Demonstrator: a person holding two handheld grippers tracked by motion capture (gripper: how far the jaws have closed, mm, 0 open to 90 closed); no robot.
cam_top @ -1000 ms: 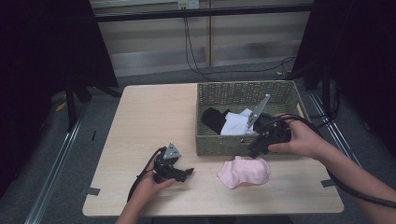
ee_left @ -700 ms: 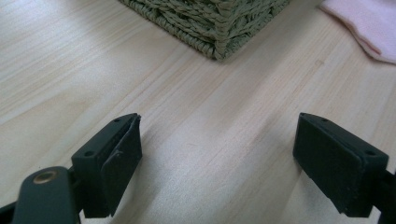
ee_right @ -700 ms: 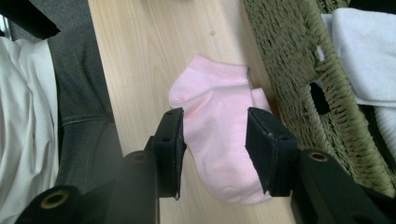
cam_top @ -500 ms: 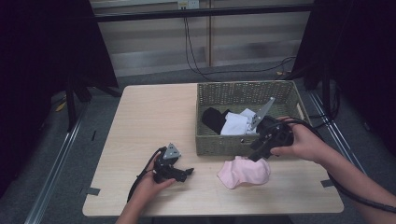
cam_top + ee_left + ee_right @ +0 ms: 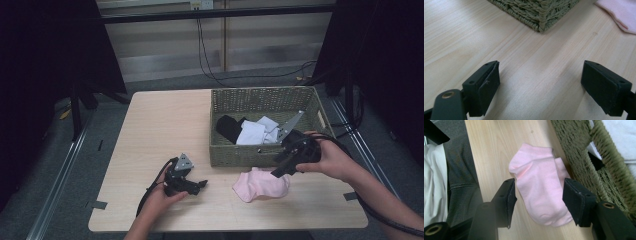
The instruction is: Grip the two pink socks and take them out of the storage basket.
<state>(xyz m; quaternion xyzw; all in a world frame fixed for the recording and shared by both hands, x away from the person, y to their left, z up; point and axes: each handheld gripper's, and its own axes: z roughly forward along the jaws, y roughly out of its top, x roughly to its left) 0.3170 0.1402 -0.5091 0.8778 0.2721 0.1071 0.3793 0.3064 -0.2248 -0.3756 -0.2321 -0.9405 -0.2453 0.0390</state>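
The right gripper [image 5: 281, 169] is held in the person's right hand [image 5: 332, 160] over the front right part of the table [image 5: 165, 120], just in front of the basket's front wall. Its jaws are spread apart and hold nothing. In the right gripper view the two black jaws stand on both sides of the pink sock [image 5: 541, 187], above it; whether they touch it I cannot tell. The pink sock [image 5: 262, 183] lies flat on the table near the front edge, close to the front wall of the woven basket [image 5: 260, 96].

The left gripper [image 5: 196, 186] is in the person's left hand [image 5: 160, 200], low over the table near the front edge, left of the middle. Its jaws are also wide apart and empty. In the left gripper view there is bare wood between them, the corner of the basket [image 5: 541, 15] is farther off, and an edge of the sock [image 5: 619, 12] shows at the upper right. A black cable [image 5: 150, 187] trails from this gripper toward the front edge.

The basket stands at the back right part of the table. Inside it lie a black cloth [image 5: 230, 127] toward the left and white cloths [image 5: 255, 131] near the middle.
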